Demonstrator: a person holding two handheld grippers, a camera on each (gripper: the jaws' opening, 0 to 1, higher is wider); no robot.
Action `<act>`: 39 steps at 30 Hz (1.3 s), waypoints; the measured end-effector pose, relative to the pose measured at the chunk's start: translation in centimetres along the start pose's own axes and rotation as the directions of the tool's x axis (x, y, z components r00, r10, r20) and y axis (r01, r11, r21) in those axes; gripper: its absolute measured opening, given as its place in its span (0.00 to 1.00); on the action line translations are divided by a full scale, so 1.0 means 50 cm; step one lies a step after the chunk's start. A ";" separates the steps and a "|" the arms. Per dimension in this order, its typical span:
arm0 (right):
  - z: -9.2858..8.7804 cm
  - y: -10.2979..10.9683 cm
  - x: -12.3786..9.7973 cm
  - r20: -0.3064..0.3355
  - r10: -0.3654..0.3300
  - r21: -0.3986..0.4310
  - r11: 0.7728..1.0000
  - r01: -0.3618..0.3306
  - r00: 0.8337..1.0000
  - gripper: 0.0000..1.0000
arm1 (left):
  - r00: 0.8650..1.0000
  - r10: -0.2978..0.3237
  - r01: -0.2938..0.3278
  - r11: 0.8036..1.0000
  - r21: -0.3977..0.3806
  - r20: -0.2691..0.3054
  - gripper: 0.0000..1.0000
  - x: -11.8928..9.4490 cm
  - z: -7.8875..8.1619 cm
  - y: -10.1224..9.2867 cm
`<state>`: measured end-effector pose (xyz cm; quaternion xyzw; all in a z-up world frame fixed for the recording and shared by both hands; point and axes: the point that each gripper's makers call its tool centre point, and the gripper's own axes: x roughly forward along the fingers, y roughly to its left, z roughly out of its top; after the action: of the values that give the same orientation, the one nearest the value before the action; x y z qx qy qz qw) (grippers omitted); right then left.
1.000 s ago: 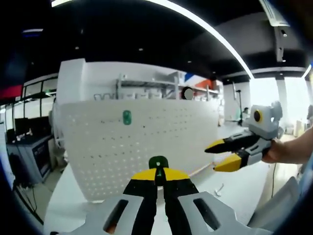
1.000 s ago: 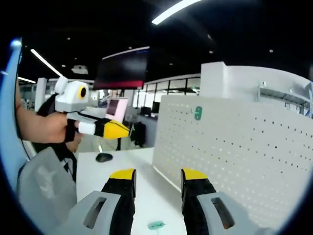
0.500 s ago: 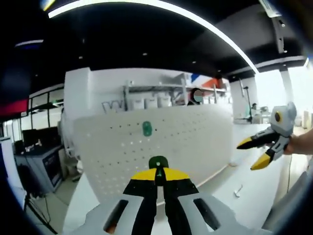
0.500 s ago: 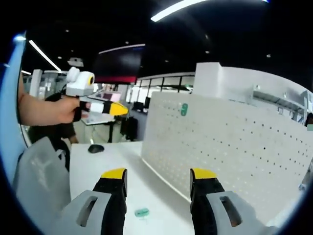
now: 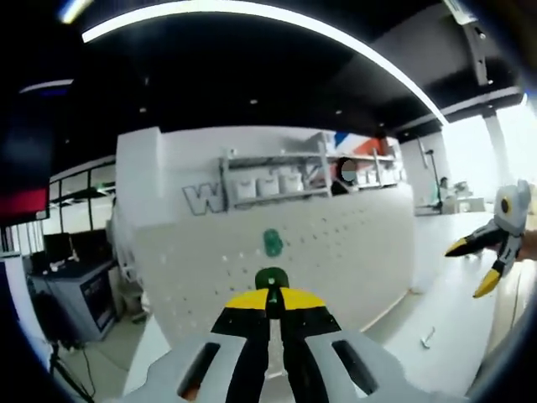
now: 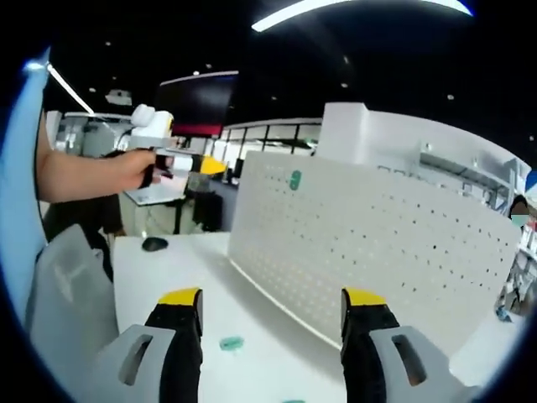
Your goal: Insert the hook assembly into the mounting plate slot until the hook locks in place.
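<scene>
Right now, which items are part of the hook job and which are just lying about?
Job:
- green hook held in left gripper
- white pegboard
- green hook on pegboard
- right gripper, open

Lying about:
- green part on table
- computer mouse

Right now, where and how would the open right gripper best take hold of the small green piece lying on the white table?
The green piece lies flat and alone on the table, ahead of the right gripper, nearer its left jaw. Probably best to come straight down from above and pinch across its short sides. Its exact shape is too small to tell. The pegboard stands clear of it.
</scene>
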<state>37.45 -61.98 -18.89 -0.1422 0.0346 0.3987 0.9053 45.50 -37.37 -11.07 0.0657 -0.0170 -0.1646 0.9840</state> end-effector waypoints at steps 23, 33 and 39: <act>0.014 -0.045 -0.052 0.006 -0.065 0.020 0.998 0.065 0.998 0.82 | 0.996 0.055 -0.058 0.997 0.041 0.065 0.03 0.091 0.063 0.034; 0.023 -0.066 -0.057 0.011 -0.083 0.018 0.996 0.083 0.996 0.82 | 0.992 0.100 -0.103 0.994 0.036 0.079 0.03 0.132 0.067 0.064; 0.029 -0.072 -0.057 0.013 -0.088 0.011 0.996 0.088 0.996 0.82 | 0.988 0.134 -0.136 0.990 0.023 0.082 0.03 0.148 0.063 0.082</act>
<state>38.05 -65.90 -16.19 -0.1363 0.0244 0.3593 0.9229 53.64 -36.31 -7.32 0.0718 -0.0632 -0.0997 0.9904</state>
